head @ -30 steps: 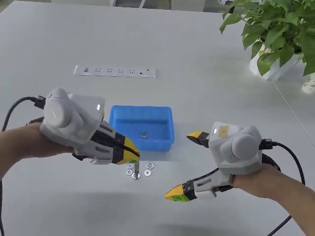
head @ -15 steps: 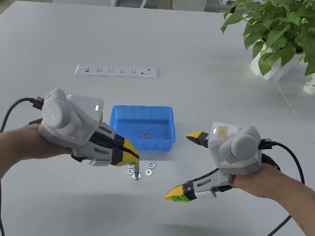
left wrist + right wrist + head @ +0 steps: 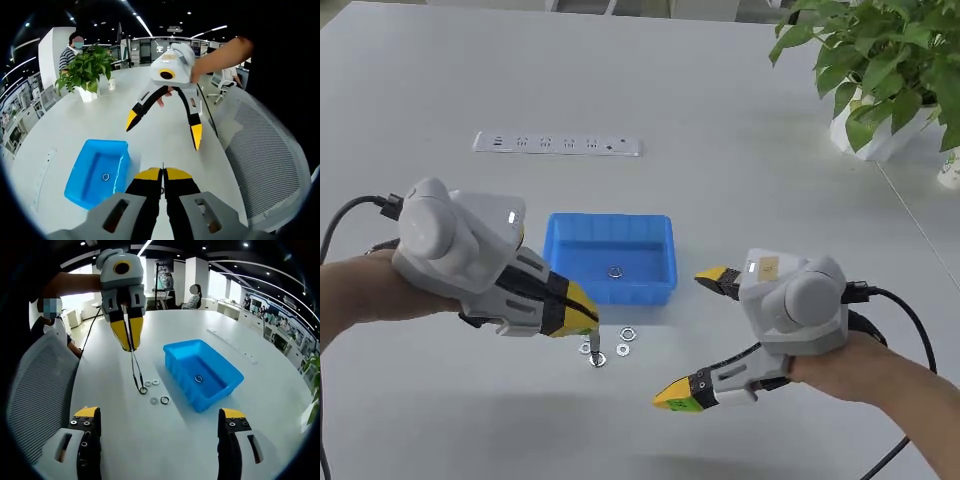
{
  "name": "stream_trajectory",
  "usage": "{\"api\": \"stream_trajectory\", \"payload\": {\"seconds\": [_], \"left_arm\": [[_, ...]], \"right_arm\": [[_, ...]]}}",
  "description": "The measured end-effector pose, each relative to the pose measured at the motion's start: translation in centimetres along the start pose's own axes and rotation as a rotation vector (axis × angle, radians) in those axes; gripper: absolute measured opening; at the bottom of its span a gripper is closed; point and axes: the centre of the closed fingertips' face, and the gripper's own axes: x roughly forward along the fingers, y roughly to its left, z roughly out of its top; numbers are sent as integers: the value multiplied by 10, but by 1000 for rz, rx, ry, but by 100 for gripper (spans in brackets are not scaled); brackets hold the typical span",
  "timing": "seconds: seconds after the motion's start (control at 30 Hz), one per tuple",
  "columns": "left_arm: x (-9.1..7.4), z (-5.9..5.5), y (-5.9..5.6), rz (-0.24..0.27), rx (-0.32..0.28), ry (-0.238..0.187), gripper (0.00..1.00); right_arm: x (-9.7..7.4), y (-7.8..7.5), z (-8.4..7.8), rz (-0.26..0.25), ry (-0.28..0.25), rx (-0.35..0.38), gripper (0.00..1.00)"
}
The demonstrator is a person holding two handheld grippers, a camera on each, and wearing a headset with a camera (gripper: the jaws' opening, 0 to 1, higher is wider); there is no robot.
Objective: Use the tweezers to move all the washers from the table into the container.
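Beside container (image 3: 650,290), tweezers (image 3: 135,370) at washer (image 3: 143,390)

Open table (image 3: 750,160) around blue container (image 3: 620,293), power strip (image 3: 557,144) well behind, plant (image 3: 880,60) far right

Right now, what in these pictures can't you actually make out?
- Head view: the left gripper covers some washers on the table, so their count is unsure.
- Right gripper view: the tweezers tips meet one washer; gripped or merely touching is too small to tell.
- Left gripper view: its own fingers hide the tweezers tips.
- Head view: the plant is cut off by the edge.
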Motion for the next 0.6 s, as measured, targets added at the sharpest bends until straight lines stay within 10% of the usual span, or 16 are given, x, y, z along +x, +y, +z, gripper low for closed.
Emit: {"api": "stream_trajectory", "payload": {"seconds": [0.6], "left_arm": [[2,-2,-2,-10,7,9,5]], "right_arm": [[3,5,0,24,0,-8,93]]}}
